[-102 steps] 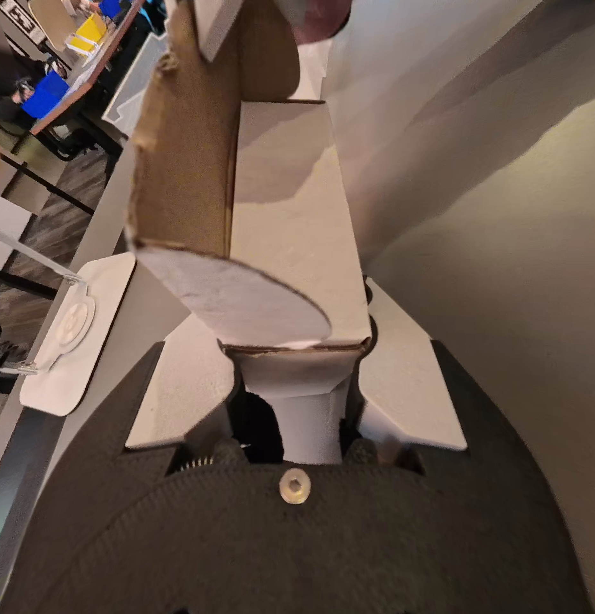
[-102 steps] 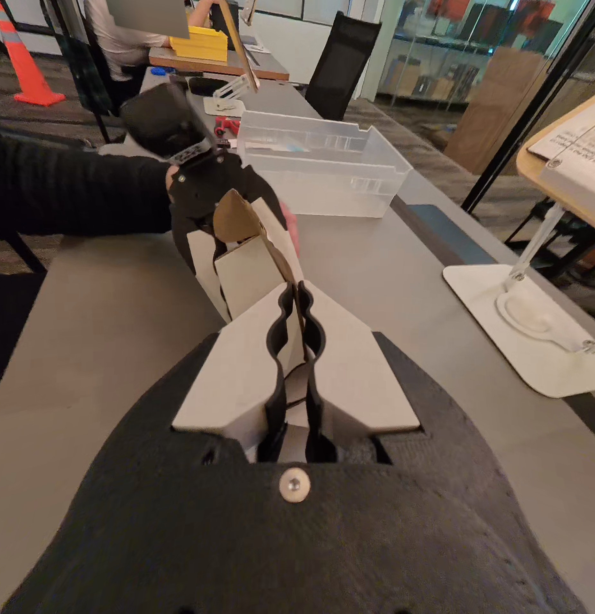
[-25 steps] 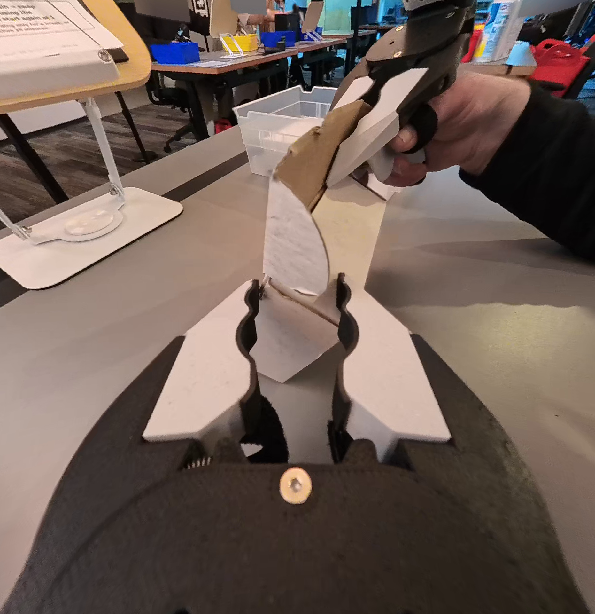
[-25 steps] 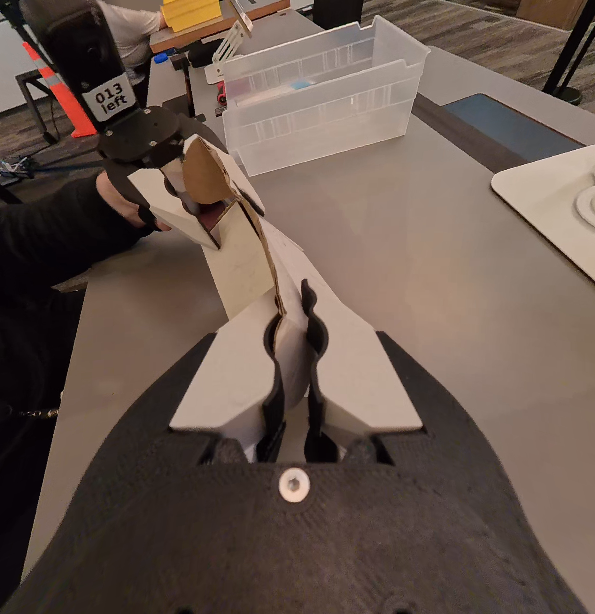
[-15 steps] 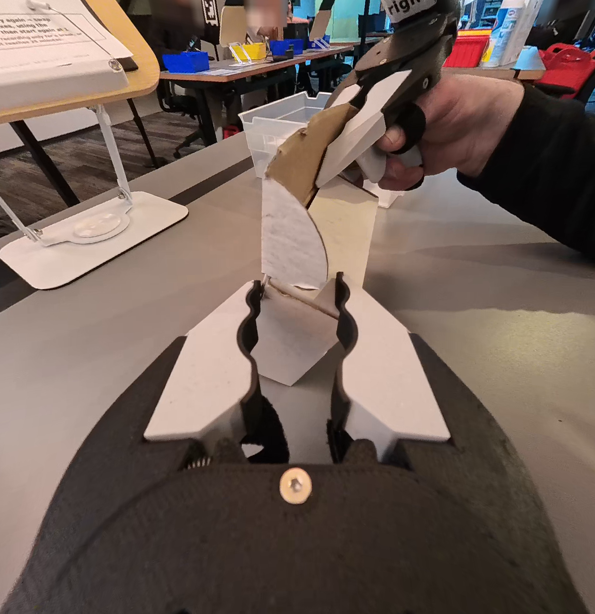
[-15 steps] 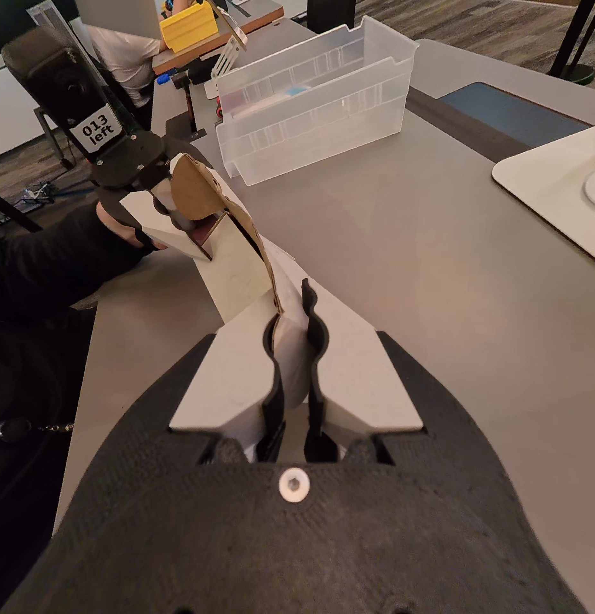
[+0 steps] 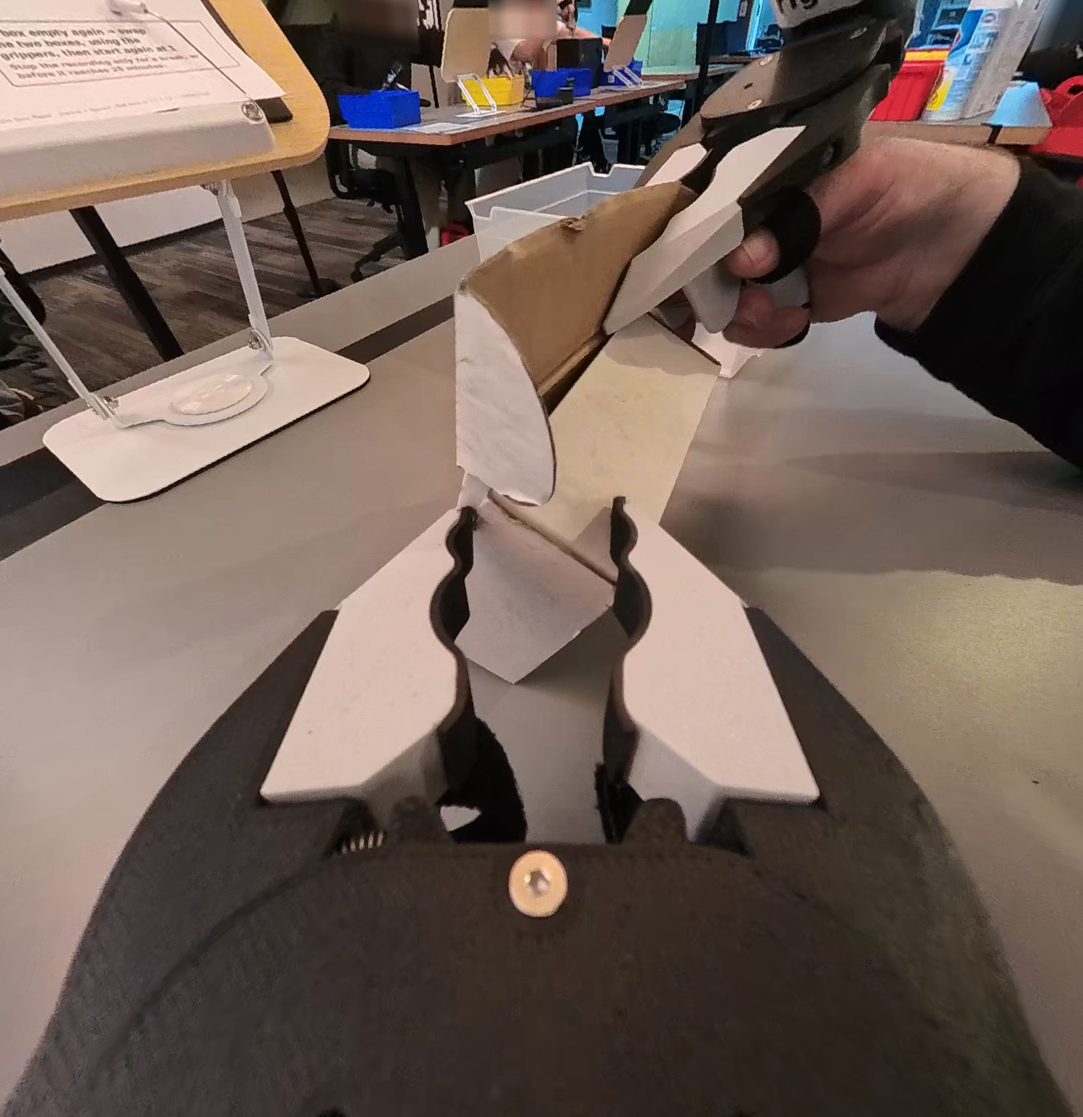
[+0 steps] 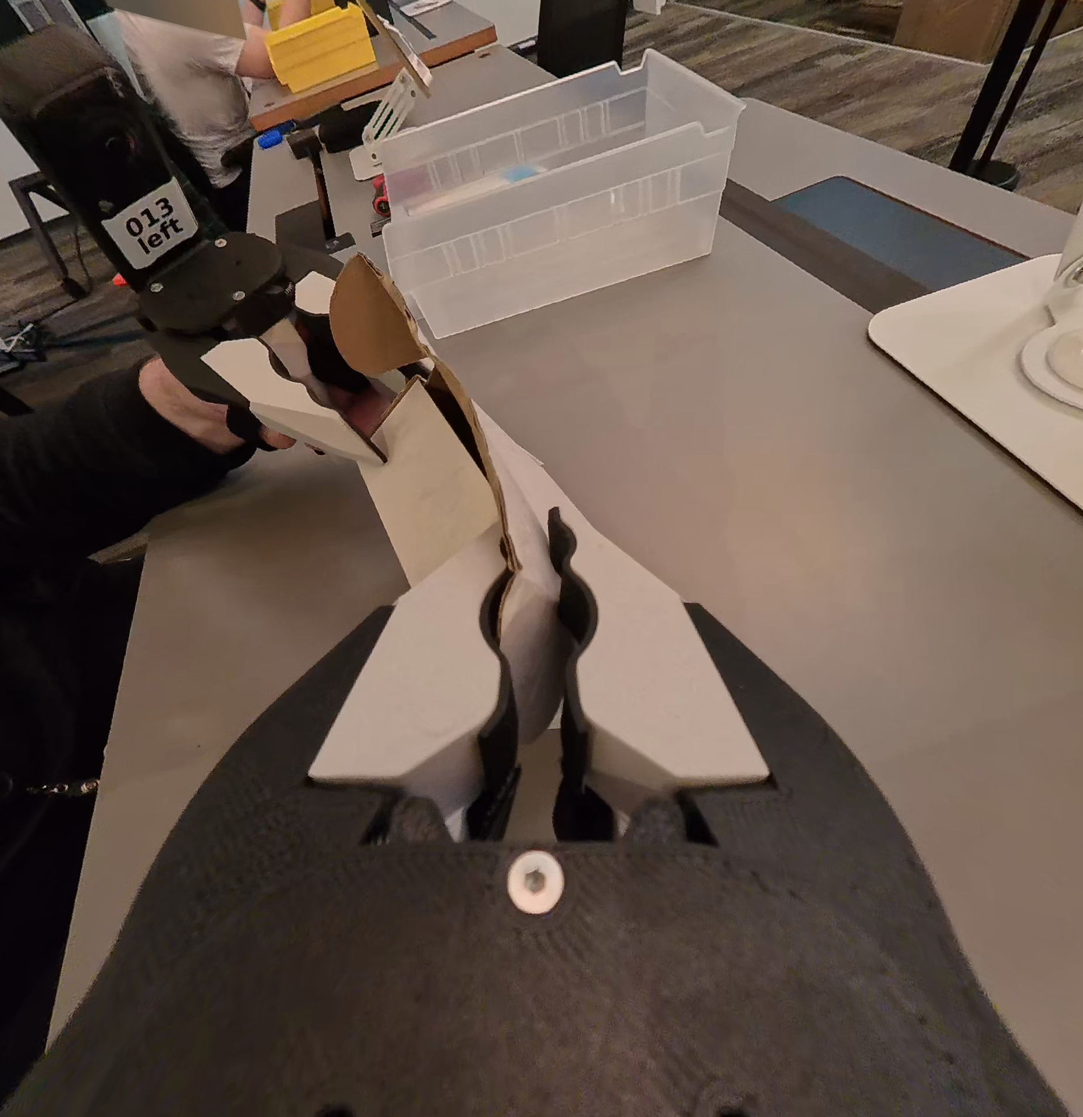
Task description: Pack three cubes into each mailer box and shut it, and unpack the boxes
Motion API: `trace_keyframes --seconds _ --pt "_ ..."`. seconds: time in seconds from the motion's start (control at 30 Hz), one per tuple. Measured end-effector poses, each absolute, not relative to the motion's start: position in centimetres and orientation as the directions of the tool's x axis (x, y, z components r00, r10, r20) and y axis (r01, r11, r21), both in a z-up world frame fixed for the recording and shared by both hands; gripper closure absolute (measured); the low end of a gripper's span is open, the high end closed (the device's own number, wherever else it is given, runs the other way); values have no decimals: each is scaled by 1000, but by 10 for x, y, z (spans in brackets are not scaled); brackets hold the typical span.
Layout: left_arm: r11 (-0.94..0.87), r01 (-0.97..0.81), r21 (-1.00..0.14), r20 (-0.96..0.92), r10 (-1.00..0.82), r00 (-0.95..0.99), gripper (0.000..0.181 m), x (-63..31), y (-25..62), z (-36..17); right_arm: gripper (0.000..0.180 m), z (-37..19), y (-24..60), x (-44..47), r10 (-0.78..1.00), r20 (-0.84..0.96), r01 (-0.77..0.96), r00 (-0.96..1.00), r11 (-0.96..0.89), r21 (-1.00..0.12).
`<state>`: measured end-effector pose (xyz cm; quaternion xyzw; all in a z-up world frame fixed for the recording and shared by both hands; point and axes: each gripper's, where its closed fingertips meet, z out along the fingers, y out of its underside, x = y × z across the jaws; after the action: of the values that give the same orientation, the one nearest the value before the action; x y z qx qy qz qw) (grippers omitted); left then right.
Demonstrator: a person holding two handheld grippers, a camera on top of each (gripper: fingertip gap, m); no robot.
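A white mailer box (image 7: 623, 423) with a brown inside hangs in the air over the grey table (image 7: 164, 604), held between my two grippers. My left gripper (image 7: 542, 508) is shut on one end of the box, with a white end flap between its fingers. My right gripper (image 8: 533, 538) is shut on the edge of the open lid; it also shows in the left wrist view (image 7: 642, 242), gripping the lid's brown flap (image 7: 557, 290). In the right wrist view the box (image 8: 430, 489) slopes up to the left gripper (image 8: 339, 387). Something dark red shows at that end. No cube shows plainly.
A clear plastic bin (image 8: 557, 199) stands on the table beyond the box and also shows in the left wrist view (image 7: 545, 205). A white stand base (image 8: 980, 375) sits at the table's right edge, by a blue mat (image 8: 901, 236). Other desks and people are farther off.
Since 3.4 s ago the left gripper and its end of the box have swung round to look level across the table. In the last second both grips hold, with only slight shifts.
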<state>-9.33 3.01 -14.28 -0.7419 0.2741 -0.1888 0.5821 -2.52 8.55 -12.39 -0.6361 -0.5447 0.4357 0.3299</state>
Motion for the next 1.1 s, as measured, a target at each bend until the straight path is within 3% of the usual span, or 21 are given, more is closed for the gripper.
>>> trace_keyframes --seconds 0.27,0.5,0.73,1.1 --pt "-137 -248 -959 -106 -639 762 139 -91 27 -144 175 -124 92 -28 976 -218 470 18 -200 -859" --pt "-109 -288 -951 -151 -650 745 143 -86 25 -145 176 -125 94 -24 965 -243 565 -102 -145 -812" --pt "-83 -321 -943 -191 -656 730 144 -81 24 -146 176 -123 103 -29 939 -336 512 -75 -253 -821" --pt "-36 -438 -898 -292 -695 657 150 -74 12 -156 175 -101 139 -43 970 -240 482 28 -224 -847"
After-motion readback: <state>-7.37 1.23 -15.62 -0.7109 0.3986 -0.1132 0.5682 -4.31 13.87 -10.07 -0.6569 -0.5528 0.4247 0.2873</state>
